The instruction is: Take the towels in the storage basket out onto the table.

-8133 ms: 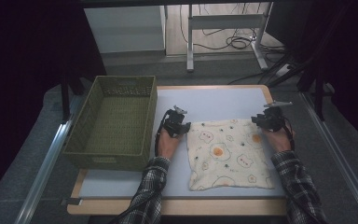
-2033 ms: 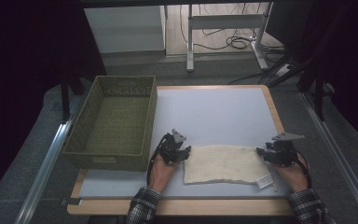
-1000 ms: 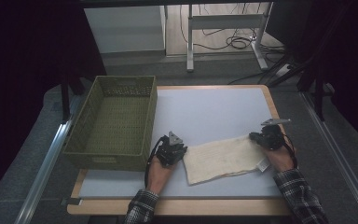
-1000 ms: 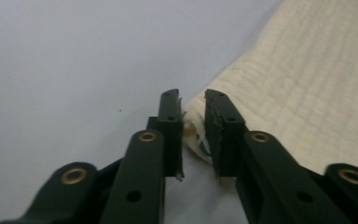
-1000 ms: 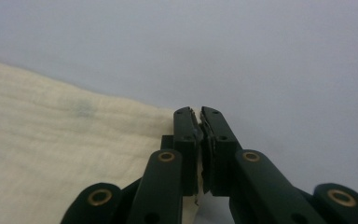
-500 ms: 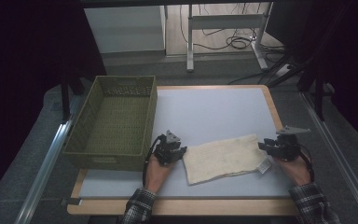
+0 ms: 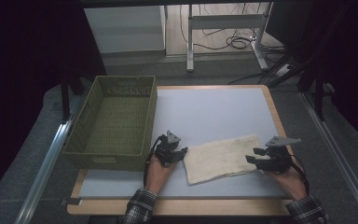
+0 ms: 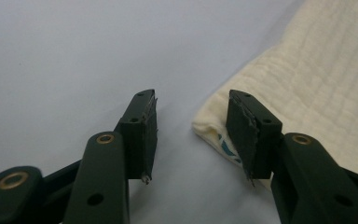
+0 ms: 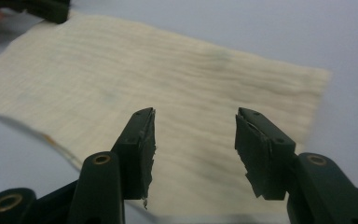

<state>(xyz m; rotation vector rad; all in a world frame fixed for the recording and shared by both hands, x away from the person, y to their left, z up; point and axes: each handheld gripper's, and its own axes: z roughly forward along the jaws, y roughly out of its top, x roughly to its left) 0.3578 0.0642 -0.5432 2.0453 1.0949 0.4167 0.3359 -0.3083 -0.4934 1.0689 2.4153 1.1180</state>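
Cloth (image 7: 221,157), cream and folded into a strip, lies flat on the pale table (image 7: 214,109), toward the near edge and slightly slanted, between the two tools. At its left end the left tool (image 7: 182,152) sits with jaws spread wide; in the left gripper view the folded corner of the cloth, showing a bit of blue print inside, lies just in front of one jaw, and nothing is held. The right tool (image 7: 255,155) rests at the cloth's right end, its jaws also wide apart over the fabric, empty. A green woven basket (image 7: 114,122) stands on the table's left side, near the left tool.
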